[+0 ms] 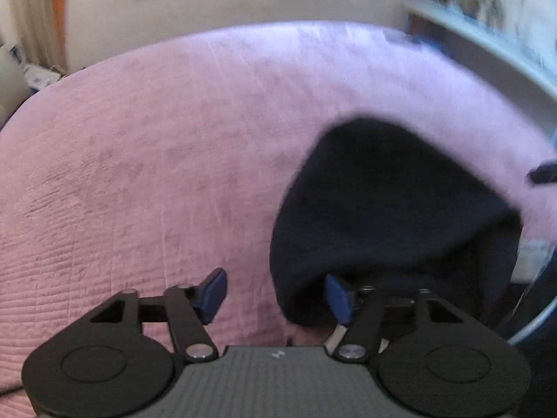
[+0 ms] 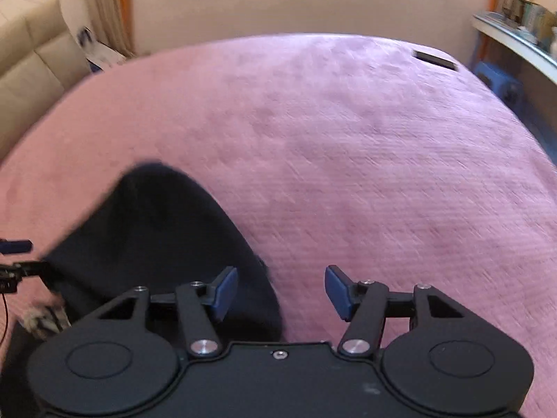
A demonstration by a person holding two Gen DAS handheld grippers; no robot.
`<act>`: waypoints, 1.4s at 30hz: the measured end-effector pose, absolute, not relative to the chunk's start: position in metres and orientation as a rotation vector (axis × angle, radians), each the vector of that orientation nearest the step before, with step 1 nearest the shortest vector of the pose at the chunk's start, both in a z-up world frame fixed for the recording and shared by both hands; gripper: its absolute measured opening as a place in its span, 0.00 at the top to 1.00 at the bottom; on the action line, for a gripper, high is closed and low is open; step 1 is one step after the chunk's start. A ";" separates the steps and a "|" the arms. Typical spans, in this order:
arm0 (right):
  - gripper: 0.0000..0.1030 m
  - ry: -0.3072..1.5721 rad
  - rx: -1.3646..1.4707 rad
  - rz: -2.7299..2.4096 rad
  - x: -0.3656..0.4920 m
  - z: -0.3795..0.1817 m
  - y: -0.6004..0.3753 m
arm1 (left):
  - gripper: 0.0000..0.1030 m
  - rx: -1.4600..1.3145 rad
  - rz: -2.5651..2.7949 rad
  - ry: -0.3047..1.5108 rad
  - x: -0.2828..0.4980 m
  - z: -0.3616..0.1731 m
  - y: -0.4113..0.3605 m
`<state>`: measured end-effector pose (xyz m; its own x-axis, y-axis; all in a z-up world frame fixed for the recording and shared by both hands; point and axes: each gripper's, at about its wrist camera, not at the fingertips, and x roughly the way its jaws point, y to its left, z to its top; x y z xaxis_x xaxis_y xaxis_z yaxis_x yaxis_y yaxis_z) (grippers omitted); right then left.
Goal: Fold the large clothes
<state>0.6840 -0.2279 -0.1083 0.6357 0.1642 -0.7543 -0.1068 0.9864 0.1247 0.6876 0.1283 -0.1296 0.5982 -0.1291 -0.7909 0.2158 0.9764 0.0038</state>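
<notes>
A dark navy garment [image 1: 390, 209] lies bunched on the pink bedspread [image 1: 156, 174], near its front edge. In the left wrist view it sits to the right, and its lower edge runs behind the right finger of my left gripper [image 1: 275, 297]. That gripper is open, with only bedspread between its blue pads [image 1: 214, 294]. The right wrist view shows the same garment [image 2: 156, 237] at the left, behind the left finger of my right gripper [image 2: 282, 292]. This gripper is open too, holding nothing. Part of the left gripper [image 2: 15, 245] pokes in at the left edge.
The pink bedspread [image 2: 348, 139] fills most of both views. A flat black object [image 2: 435, 60] lies on its far right corner. A beige sofa [image 2: 28, 69] stands to the left. On the right are a cluttered shelf [image 2: 515, 41] and a blue stool [image 2: 497, 82].
</notes>
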 end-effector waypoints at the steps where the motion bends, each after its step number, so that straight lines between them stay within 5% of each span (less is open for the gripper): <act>1: 0.33 0.853 0.080 0.193 0.698 -0.110 -0.220 | 0.33 0.070 -0.205 0.887 0.692 -0.125 0.130; 10: 0.33 1.018 0.085 0.280 0.798 -0.178 -0.164 | 0.40 -0.057 -0.211 0.930 0.785 -0.180 0.093; 11: 0.43 1.037 0.088 0.273 0.801 -0.184 -0.163 | 0.45 -0.065 -0.221 0.963 0.792 -0.191 0.092; 12: 0.75 1.047 0.107 0.281 0.802 -0.188 -0.162 | 0.61 -0.099 -0.242 0.988 0.798 -0.199 0.093; 13: 0.91 1.030 0.131 0.285 0.800 -0.186 -0.165 | 0.67 -0.140 -0.265 1.009 0.804 -0.205 0.096; 15: 0.92 0.967 0.140 0.274 0.793 -0.172 -0.168 | 0.85 -0.188 -0.286 0.999 0.806 -0.202 0.101; 16: 0.92 0.914 0.133 0.260 0.787 -0.162 -0.169 | 0.85 -0.218 -0.287 0.985 0.806 -0.196 0.103; 20: 0.92 0.852 0.138 0.244 0.782 -0.154 -0.170 | 0.86 -0.224 -0.262 0.890 0.806 -0.178 0.107; 23: 0.84 1.013 0.118 0.225 0.800 -0.191 -0.166 | 0.71 -0.169 -0.226 1.014 0.825 -0.204 0.101; 26: 0.80 1.019 0.150 0.258 0.800 -0.183 -0.177 | 0.72 -0.205 -0.309 1.019 0.827 -0.202 0.114; 29: 0.62 1.016 0.165 0.314 0.805 -0.177 -0.186 | 0.71 -0.231 -0.361 1.002 0.823 -0.184 0.134; 31: 0.35 1.026 0.166 0.308 0.810 -0.177 -0.188 | 0.65 -0.288 -0.397 1.000 0.831 -0.181 0.144; 33: 0.43 1.052 0.183 0.305 0.815 -0.180 -0.184 | 0.66 -0.344 -0.429 1.032 0.840 -0.187 0.142; 34: 0.62 1.078 0.180 0.302 0.816 -0.184 -0.179 | 0.72 -0.344 -0.435 1.043 0.842 -0.193 0.139; 35: 0.72 1.077 0.159 0.294 0.820 -0.185 -0.174 | 0.90 -0.331 -0.429 1.061 0.843 -0.197 0.136; 36: 0.91 1.062 0.143 0.305 0.818 -0.183 -0.170 | 0.91 -0.328 -0.419 1.068 0.841 -0.199 0.133; 42: 0.92 0.854 0.059 0.350 0.747 -0.121 -0.172 | 0.92 -0.328 -0.472 0.884 0.785 -0.153 0.140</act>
<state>0.7468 -0.1724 -0.1213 0.6033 0.3255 -0.7281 -0.2788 0.9414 0.1898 0.7851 0.1398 -0.1533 0.5431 -0.5209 -0.6586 0.2572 0.8498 -0.4600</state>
